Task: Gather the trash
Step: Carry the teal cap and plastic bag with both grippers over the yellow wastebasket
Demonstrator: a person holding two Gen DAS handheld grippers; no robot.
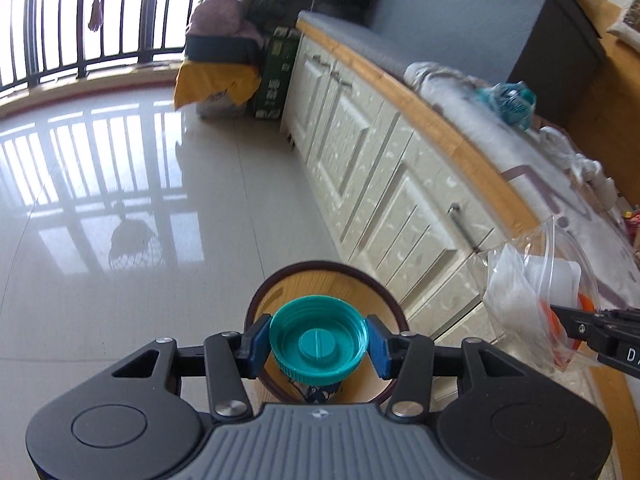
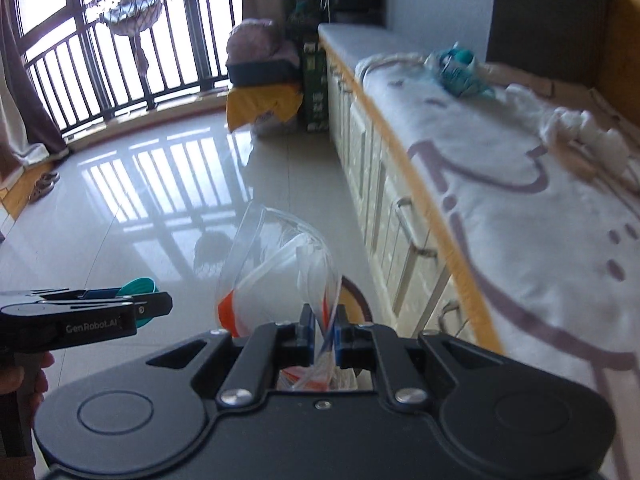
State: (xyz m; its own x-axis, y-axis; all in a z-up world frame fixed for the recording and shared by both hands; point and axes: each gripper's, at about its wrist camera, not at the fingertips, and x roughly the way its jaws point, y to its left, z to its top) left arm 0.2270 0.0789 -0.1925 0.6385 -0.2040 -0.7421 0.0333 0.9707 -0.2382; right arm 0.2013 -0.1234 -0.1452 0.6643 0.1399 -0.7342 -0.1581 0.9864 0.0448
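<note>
My left gripper [image 1: 318,340] is shut on a teal plastic bottle cap [image 1: 319,339] and holds it right above a round wooden bin [image 1: 384,292] with a dark rim on the floor. My right gripper [image 2: 323,334] is shut on a clear plastic bag [image 2: 276,276] holding white and orange scraps. The bag [image 1: 532,292] hangs to the right of the bin in the left wrist view. The left gripper [image 2: 138,300] with the cap shows at the left of the right wrist view. A teal crumpled wrapper [image 2: 456,66] and white crumpled tissue [image 2: 580,132] lie on the bench.
A long bench with cream cabinet doors [image 1: 380,168] and a white patterned cover [image 2: 520,200] runs along the right. Boxes and a yellow-draped stack [image 1: 220,80] stand at the far end by the balcony railing [image 1: 80,52]. Glossy tiled floor [image 1: 120,200] lies to the left.
</note>
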